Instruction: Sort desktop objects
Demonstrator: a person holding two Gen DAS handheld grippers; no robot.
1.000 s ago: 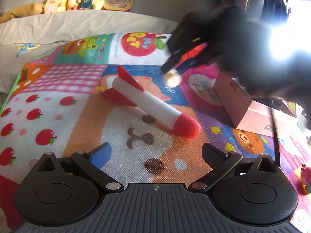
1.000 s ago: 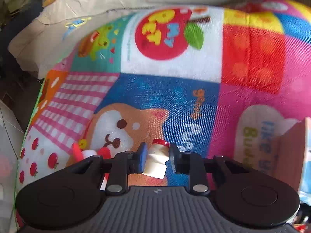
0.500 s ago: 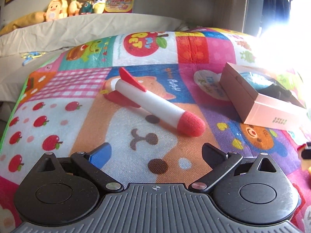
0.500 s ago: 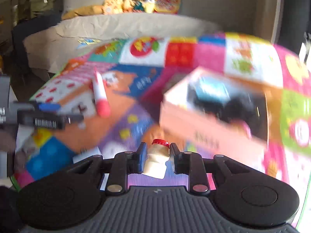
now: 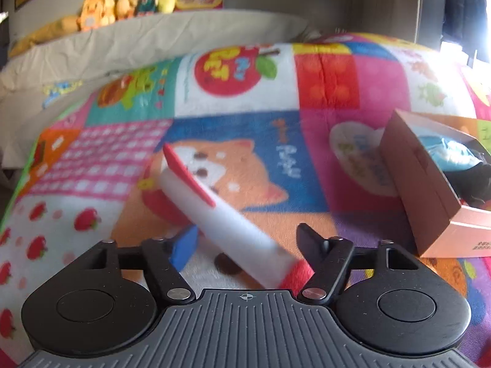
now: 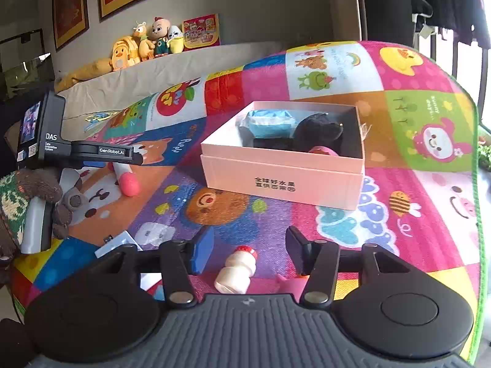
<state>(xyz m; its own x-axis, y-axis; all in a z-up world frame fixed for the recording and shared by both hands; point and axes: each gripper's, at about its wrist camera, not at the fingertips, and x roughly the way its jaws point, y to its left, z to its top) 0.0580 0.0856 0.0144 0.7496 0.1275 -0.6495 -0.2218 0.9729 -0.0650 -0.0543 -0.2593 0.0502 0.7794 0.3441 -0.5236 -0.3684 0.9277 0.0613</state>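
Patchwork cartoon play mat [image 6: 408,224] over table; plush toys [image 6: 144,46] on far ledge. Left gripper [image 5: 245,242] narrowing around foam rocket [image 5: 227,227], contact unclear. Right gripper [image 6: 248,250] just parted; small bottle [image 6: 236,271] lying between, near pink box [image 6: 282,181].

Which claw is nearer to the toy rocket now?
Left. The left claw has the toy rocket between its fingers. The right claw is apart from it, over a small bottle near the pink box.

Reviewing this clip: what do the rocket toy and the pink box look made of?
Rocket toy: likely soft foam, matte white body, fuzzy-looking red tip; no shine anywhere. Pink box: seemingly smooth matte cardboard, with thin straight walls, crisp folded edges and printed text.
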